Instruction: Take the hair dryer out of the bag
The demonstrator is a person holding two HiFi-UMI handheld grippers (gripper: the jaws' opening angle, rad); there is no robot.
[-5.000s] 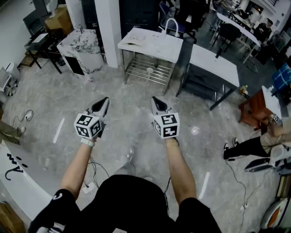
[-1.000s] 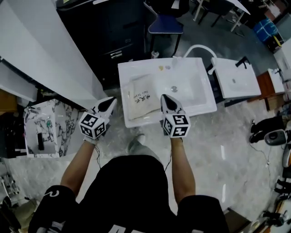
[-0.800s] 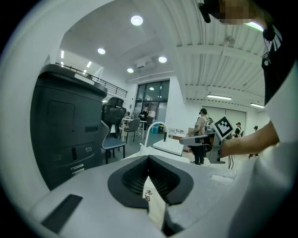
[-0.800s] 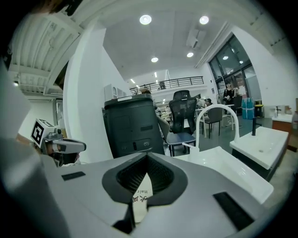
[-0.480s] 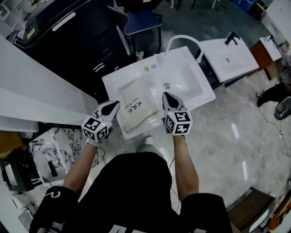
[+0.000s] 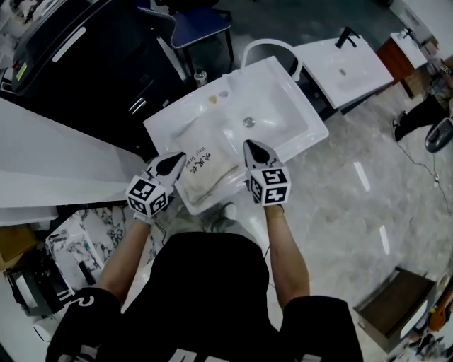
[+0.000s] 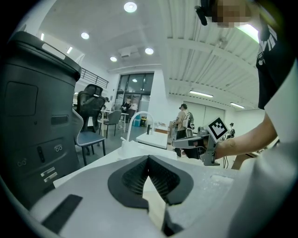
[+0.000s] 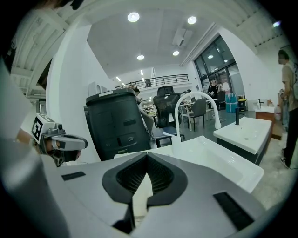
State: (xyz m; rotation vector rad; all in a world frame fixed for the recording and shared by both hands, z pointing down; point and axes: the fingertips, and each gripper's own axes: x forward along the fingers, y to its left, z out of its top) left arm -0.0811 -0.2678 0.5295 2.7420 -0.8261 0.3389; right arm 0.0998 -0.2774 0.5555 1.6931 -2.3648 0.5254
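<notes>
A cream cloth bag (image 6: 204, 168) with dark print lies flat on the left part of a white sink top (image 6: 283, 124). No hair dryer shows; the bag's inside is hidden. My left gripper (image 6: 180, 158) hovers at the bag's left edge, jaws shut and empty. My right gripper (image 6: 250, 146) is over the basin just right of the bag, also shut and empty. In the left gripper view the shut jaws (image 7: 149, 160) point across the sink top toward the right gripper (image 7: 198, 143). The right gripper view shows its shut jaws (image 8: 147, 160) and the left gripper (image 8: 60, 142).
A curved white faucet (image 6: 267, 47) arches at the sink's far edge. A black cabinet (image 6: 85, 63) stands behind left, with a blue chair (image 6: 202, 21) beyond. A second white basin (image 6: 347, 60) sits to the right. A marbled box (image 6: 74, 240) stands on the floor at left.
Five seconds ago I was out on the open floor. Over the last second both grippers came forward from the sink's near edge to either side of the bag, staying shut.
</notes>
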